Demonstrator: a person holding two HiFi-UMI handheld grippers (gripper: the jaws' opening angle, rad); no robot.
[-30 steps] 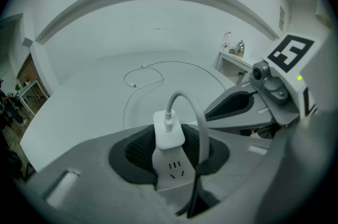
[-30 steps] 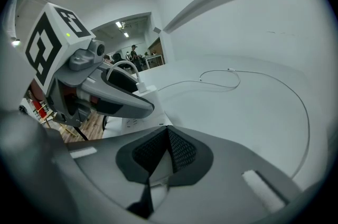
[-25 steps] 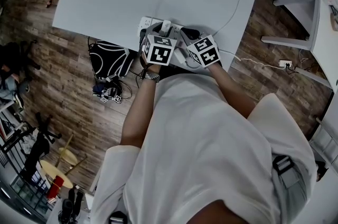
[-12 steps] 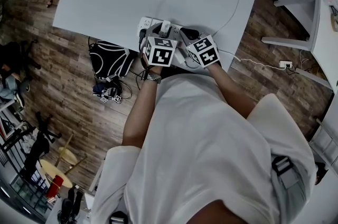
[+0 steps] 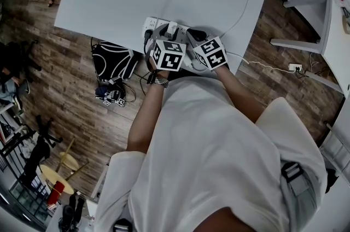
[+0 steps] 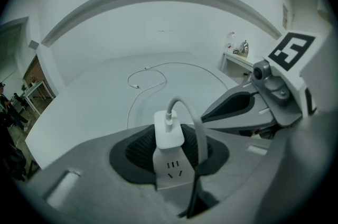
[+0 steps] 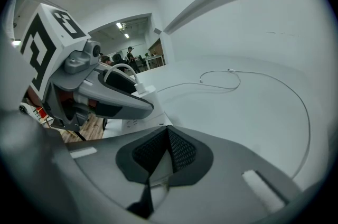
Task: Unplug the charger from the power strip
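on the strip (image 6: 172, 171), left tool (image 6: 170, 139) still clamps charger (image 6: 168, 129).

Black bag (image 5: 112, 61) on wood floor (image 5: 60, 88)

The white charger (image 6: 169, 130) stands upright, plugged into the power strip (image 6: 172, 171), clamped between the pads of the left tool (image 6: 170, 150). Its white cable (image 6: 186, 105) arches from the top back toward the tool. The long white strip lies flat, one end pinched in the right tool (image 7: 161, 157).
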